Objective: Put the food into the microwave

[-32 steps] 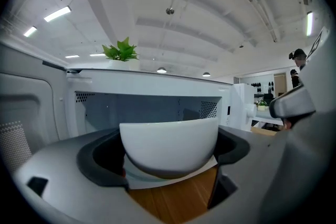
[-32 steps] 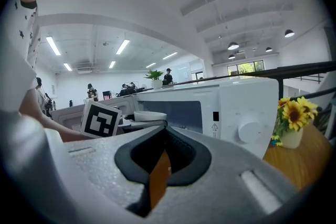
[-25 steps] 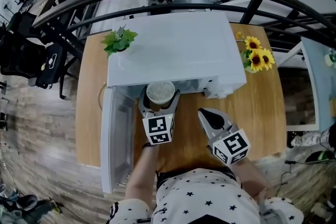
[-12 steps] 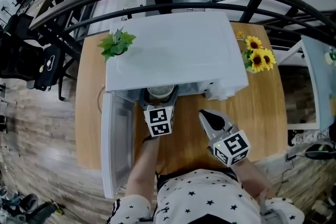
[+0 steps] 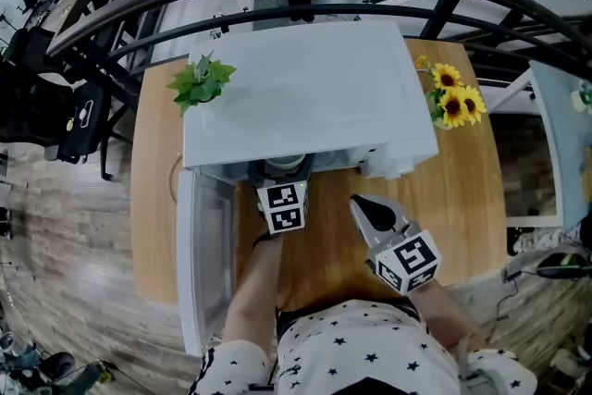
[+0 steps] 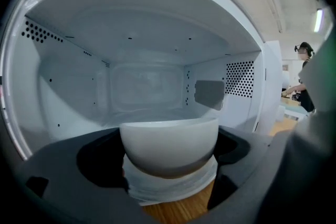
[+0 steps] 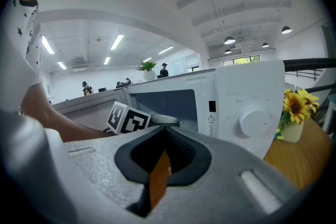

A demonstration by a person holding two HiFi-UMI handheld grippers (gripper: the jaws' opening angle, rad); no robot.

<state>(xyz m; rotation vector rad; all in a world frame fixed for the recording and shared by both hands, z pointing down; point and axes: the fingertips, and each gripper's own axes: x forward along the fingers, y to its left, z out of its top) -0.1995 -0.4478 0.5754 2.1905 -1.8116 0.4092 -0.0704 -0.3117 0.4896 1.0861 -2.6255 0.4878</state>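
The white food bowl (image 6: 169,144) sits between the dark jaws of my left gripper (image 6: 169,162), which is shut on it at the mouth of the open microwave cavity (image 6: 147,86). In the head view the left gripper (image 5: 285,171) reaches under the front edge of the white microwave (image 5: 305,88), and only a sliver of the bowl (image 5: 285,165) shows. My right gripper (image 5: 363,203) hangs over the wooden table in front of the microwave's control panel, shut with nothing in it. The right gripper view shows its jaws (image 7: 160,168) together and the dial (image 7: 253,119) beyond.
The microwave door (image 5: 205,254) stands swung open at the left, reaching toward the table's front edge. A green plant (image 5: 202,79) sits at the microwave's back left. Sunflowers in a vase (image 5: 451,102) stand at its right. A black railing arcs behind the table (image 5: 462,199).
My left gripper has carried the bowl forward, from in front of the opening to under the microwave's front edge. The right gripper has stayed where it was.
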